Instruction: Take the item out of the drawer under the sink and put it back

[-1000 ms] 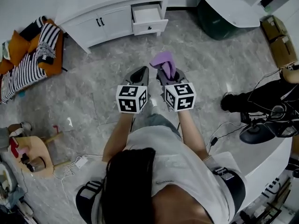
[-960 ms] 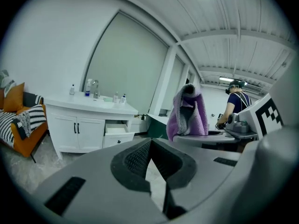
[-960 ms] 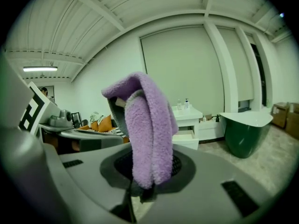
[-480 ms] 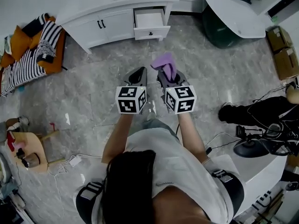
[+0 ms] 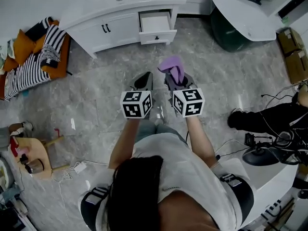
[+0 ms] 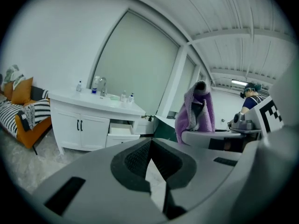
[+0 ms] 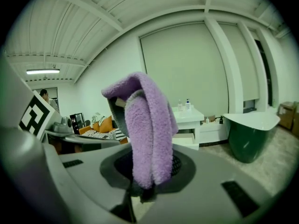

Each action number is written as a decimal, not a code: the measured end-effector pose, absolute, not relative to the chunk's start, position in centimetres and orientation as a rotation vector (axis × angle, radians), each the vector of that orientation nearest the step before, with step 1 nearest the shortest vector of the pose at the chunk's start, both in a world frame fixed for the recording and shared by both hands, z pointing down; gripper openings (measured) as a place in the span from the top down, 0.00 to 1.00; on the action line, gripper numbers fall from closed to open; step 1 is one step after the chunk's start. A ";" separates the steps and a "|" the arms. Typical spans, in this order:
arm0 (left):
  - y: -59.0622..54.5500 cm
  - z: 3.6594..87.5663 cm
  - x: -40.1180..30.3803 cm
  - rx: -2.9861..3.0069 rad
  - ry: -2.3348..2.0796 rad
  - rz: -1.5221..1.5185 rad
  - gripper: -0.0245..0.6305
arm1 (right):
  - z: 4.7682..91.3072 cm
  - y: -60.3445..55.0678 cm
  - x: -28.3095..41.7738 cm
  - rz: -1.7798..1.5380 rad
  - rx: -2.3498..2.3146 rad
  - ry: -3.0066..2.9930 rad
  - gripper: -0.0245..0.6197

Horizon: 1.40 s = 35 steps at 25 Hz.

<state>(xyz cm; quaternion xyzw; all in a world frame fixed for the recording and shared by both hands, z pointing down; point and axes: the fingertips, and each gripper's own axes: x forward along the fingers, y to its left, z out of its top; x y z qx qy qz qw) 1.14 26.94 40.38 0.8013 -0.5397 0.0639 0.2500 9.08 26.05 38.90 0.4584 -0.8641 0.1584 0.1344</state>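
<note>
My right gripper (image 5: 176,80) is shut on a purple fluffy cloth (image 5: 172,66), which stands up from the jaws and droops over them. In the right gripper view the cloth (image 7: 145,125) fills the middle, pinched low between the pads of the right gripper (image 7: 147,164). My left gripper (image 5: 143,80) hovers beside it at the same height, shut with nothing in it; its tips meet in the left gripper view (image 6: 151,141). Ahead stands the white sink cabinet (image 5: 115,25) with its drawer (image 5: 156,25) pulled open. The drawer (image 6: 119,133) shows beyond the left jaws.
An orange sofa with a striped cushion (image 5: 33,57) stands at the left. A dark green tub (image 5: 231,28) under a white top sits right of the cabinet. A person (image 5: 269,114) sits at the right by cables. A small wooden table (image 5: 33,160) is lower left.
Both grippers have drifted a little toward the cabinet, the purple cloth carried along in the right one. The jaws of both stand as before.
</note>
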 end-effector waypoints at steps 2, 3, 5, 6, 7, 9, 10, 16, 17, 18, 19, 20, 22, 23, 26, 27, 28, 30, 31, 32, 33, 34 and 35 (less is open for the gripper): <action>26.7 40.0 1.1 2.183 -1.476 0.161 0.96 | 38.9 25.9 9.1 0.457 1.334 -2.504 0.84; 26.6 39.9 1.0 2.183 -1.479 0.155 0.96 | 39.0 25.9 9.0 0.460 1.333 -2.504 0.84; 26.6 39.7 1.2 2.187 -1.483 0.155 0.96 | 39.1 26.0 9.0 0.468 1.332 -2.504 0.84; 26.6 39.8 1.3 2.189 -1.485 0.162 0.96 | 39.2 26.0 9.1 0.472 1.332 -2.502 0.84; 26.6 39.9 1.3 2.191 -1.489 0.170 0.96 | 39.2 26.1 9.1 0.475 1.331 -2.502 0.84; 26.3 40.0 1.4 2.190 -1.498 0.177 0.96 | 39.3 26.0 9.3 0.474 1.329 -2.504 0.84; 26.2 40.0 1.5 2.189 -1.502 0.177 0.96 | 39.3 25.8 9.5 0.473 1.331 -2.502 0.84; 25.7 40.8 2.1 2.199 -1.498 0.205 0.96 | 40.7 25.4 11.1 0.515 1.381 -2.458 0.84; 25.5 40.9 2.0 2.200 -1.500 0.208 0.96 | 40.8 25.3 11.1 0.515 1.382 -2.461 0.84; 25.2 41.0 2.0 2.198 -1.504 0.212 0.96 | 40.9 25.1 11.1 0.513 1.384 -2.464 0.84; 24.8 41.1 1.9 2.195 -1.508 0.215 0.96 | 41.0 24.9 11.1 0.512 1.387 -2.463 0.84; 24.6 41.1 1.8 2.192 -1.511 0.215 0.96 | 41.2 24.7 11.2 0.515 1.390 -2.460 0.84; 24.1 41.2 1.6 2.189 -1.508 0.213 0.96 | 41.3 24.0 11.2 0.521 1.398 -2.458 0.84; 23.9 41.3 1.4 2.191 -1.503 0.212 0.96 | 41.3 23.6 11.1 0.520 1.405 -2.459 0.84; 22.8 41.4 1.0 2.192 -1.496 0.210 0.96 | 41.1 22.2 10.9 0.512 1.431 -2.461 0.84; 22.3 41.4 0.8 2.190 -1.505 0.208 0.96 | 41.0 21.7 10.8 0.510 1.436 -2.463 0.84; 21.8 41.4 0.6 2.187 -1.517 0.204 0.96 | 41.0 21.1 10.7 0.509 1.437 -2.466 0.84; 20.6 41.4 0.2 2.184 -1.532 0.195 0.96 | 41.0 20.1 10.4 0.511 1.433 -2.470 0.84; 20.0 41.4 0.1 2.186 -1.531 0.194 0.96 | 41.1 19.5 10.2 0.515 1.433 -2.469 0.84; 19.4 41.3 0.0 2.191 -1.528 0.195 0.96 | 41.1 19.0 10.0 0.520 1.436 -2.468 0.84; 18.7 41.2 -0.1 2.195 -1.523 0.196 0.96 | 41.1 18.3 9.8 0.522 1.440 -2.466 0.84; 18.0 41.2 -0.3 2.199 -1.518 0.196 0.96 | 41.0 17.6 9.6 0.523 1.445 -2.464 0.84; 17.3 41.1 -0.5 2.203 -1.514 0.195 0.96 | 40.9 16.9 9.4 0.523 1.450 -2.463 0.84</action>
